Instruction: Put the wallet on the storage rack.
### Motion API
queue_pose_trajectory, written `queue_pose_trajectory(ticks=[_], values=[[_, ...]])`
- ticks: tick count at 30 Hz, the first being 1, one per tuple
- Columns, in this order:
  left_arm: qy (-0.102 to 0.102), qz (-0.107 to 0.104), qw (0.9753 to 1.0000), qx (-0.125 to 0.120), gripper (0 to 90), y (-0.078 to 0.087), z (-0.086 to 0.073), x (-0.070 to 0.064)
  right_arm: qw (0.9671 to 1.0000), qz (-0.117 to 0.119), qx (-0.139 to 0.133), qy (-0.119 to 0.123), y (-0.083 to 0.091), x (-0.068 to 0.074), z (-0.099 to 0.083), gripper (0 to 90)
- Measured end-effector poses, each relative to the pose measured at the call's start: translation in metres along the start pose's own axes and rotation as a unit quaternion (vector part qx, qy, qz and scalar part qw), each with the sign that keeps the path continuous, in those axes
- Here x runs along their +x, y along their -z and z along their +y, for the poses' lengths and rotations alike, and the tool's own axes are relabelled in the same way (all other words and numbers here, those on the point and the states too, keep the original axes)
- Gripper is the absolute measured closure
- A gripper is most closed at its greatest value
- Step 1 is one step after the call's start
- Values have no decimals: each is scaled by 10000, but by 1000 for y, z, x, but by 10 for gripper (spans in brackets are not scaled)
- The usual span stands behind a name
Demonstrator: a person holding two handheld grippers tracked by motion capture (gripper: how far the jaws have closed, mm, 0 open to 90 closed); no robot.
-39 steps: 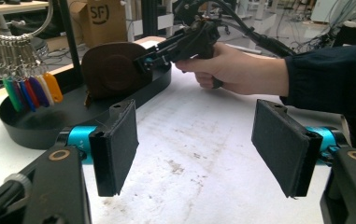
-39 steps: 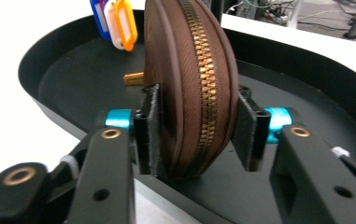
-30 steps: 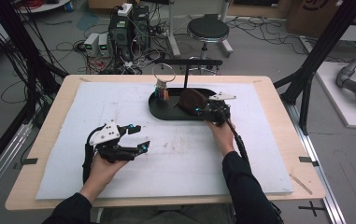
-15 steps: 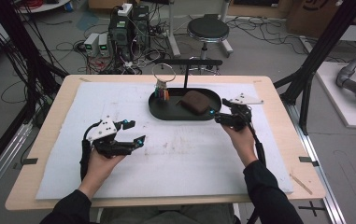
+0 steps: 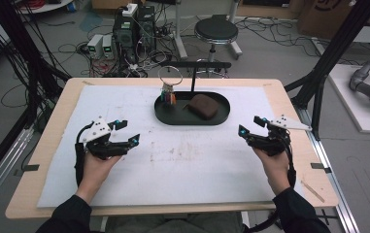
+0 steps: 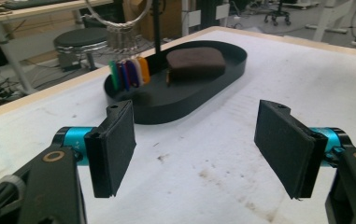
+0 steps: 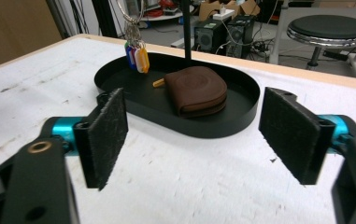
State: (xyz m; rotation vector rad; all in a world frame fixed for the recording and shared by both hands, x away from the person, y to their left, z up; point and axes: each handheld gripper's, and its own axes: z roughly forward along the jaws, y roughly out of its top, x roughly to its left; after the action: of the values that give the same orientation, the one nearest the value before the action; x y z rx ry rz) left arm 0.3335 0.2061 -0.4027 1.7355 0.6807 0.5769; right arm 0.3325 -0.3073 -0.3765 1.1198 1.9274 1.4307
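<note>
Right gripper [image 5: 251,127] withdrawn from black tray [image 5: 221,116] toward worktop's right edge, jaws wide, empty; brown pouch [image 5: 203,106] left inside; left gripper [image 5: 127,133] wide, idle.

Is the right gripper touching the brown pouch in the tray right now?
Apart. In the high view the right gripper sits well clear of the brown pouch, with bare white mat between it and the tray.

The top of the key ring [image 6: 115,16] is cut off by the left gripper view's upper edge. Lettering on the coloured tags [image 5: 168,97] is too small to be read.
</note>
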Motion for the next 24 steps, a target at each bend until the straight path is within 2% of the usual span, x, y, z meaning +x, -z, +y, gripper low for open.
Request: queue_pose_trajectory(ticks=[3,7,9,15,20,24], values=[[36,76,10000,-1,290,4,-1,3,9999,130,17,-42,0,1,-9,216],[26,154,9999,-17,291,7,-1,4,9998,133,147,7,-2,-3,-17,216],[6,171,9999,-17,290,8,-1,2,9998,80,168,-18,0,-6,-20,216],[-36,177,9998,-24,290,8,1,-2,9995,-216,212,114,9,-16,-25,217],[-48,171,9998,10,290,7,0,-2,9987,-395,295,132,9,-25,-29,218],[-26,179,9998,19,290,7,-1,-1,9985,-414,336,110,9,-28,-31,218]])
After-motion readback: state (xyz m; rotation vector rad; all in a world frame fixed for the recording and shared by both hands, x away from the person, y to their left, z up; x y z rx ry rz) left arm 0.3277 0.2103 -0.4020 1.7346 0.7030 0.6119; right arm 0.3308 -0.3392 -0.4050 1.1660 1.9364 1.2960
